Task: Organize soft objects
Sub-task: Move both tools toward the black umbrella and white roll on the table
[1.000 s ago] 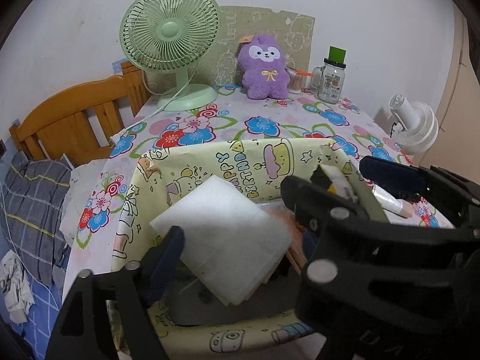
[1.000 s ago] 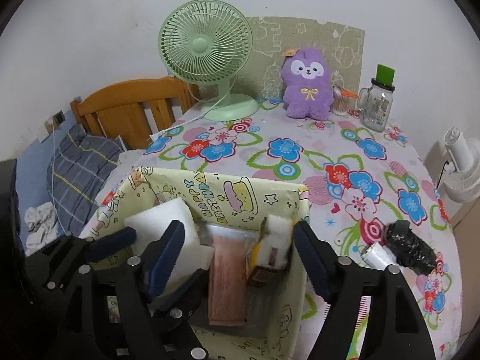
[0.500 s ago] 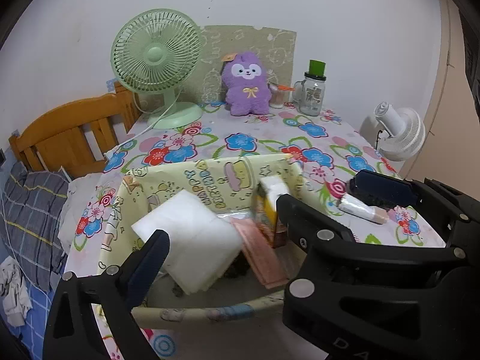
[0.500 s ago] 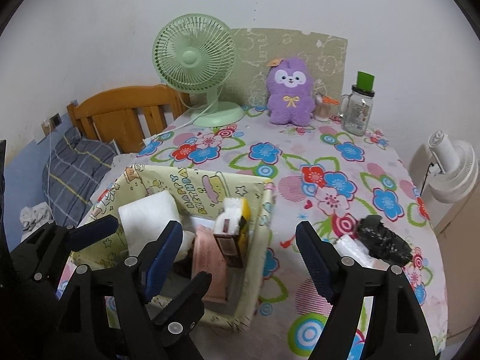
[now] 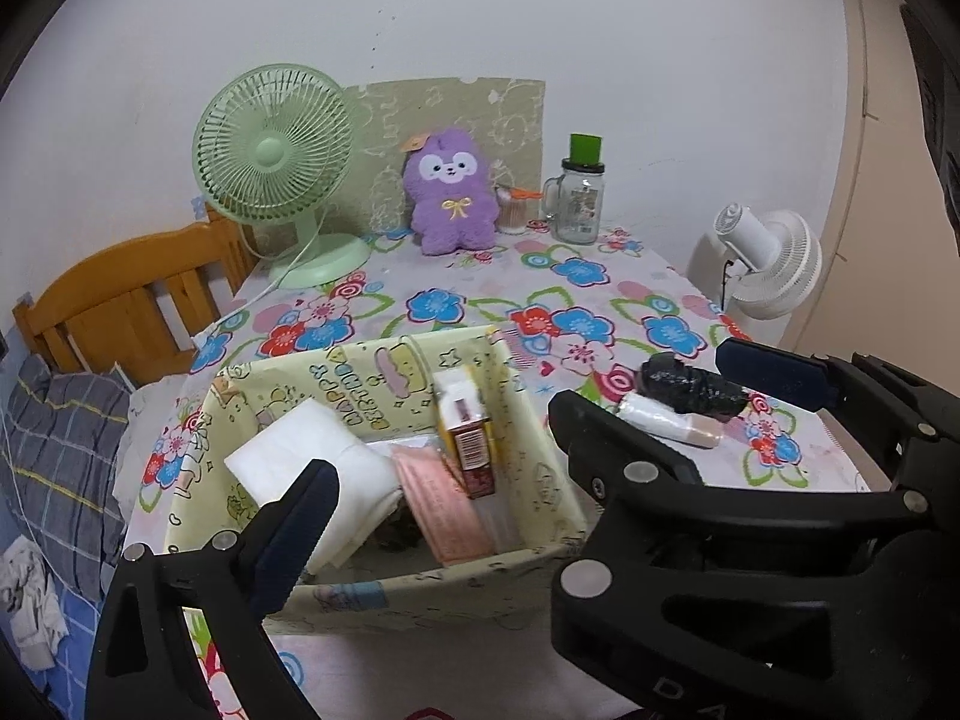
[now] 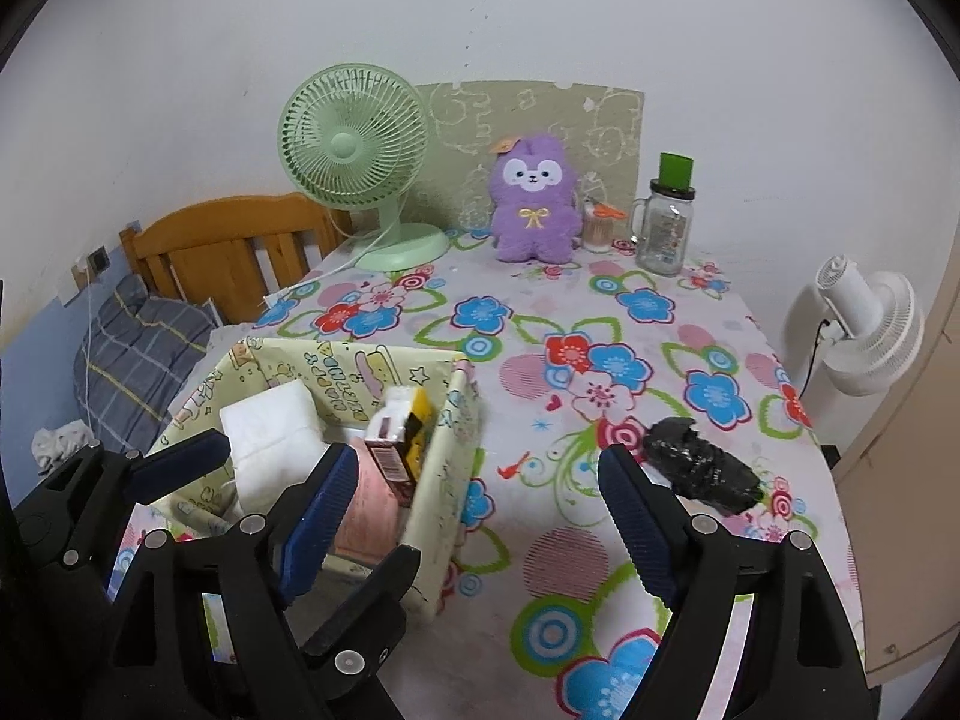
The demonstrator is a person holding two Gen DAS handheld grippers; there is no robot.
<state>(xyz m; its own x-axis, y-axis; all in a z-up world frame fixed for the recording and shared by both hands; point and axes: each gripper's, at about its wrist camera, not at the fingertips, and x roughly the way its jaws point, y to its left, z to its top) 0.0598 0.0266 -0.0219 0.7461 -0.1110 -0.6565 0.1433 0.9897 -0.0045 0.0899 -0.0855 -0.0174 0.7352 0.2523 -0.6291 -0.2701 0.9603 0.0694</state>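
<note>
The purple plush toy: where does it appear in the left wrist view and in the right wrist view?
Left wrist view: purple plush toy, upper centre, against the wall.
Right wrist view: purple plush toy, upper centre, slightly right.
Shared landmark: the green fan stands just left of it in both.

Home bedroom: wooden bed frame (image 6: 228, 252), plaid bedding (image 6: 138, 354), floral-clothed table (image 6: 600, 324).

Fluffy purple plush toy (image 6: 531, 204), glossy clear glass jar (image 6: 663, 234), smooth green plastic fan (image 6: 354, 144), crinkled shiny black plastic bundle (image 6: 702, 471).
</note>
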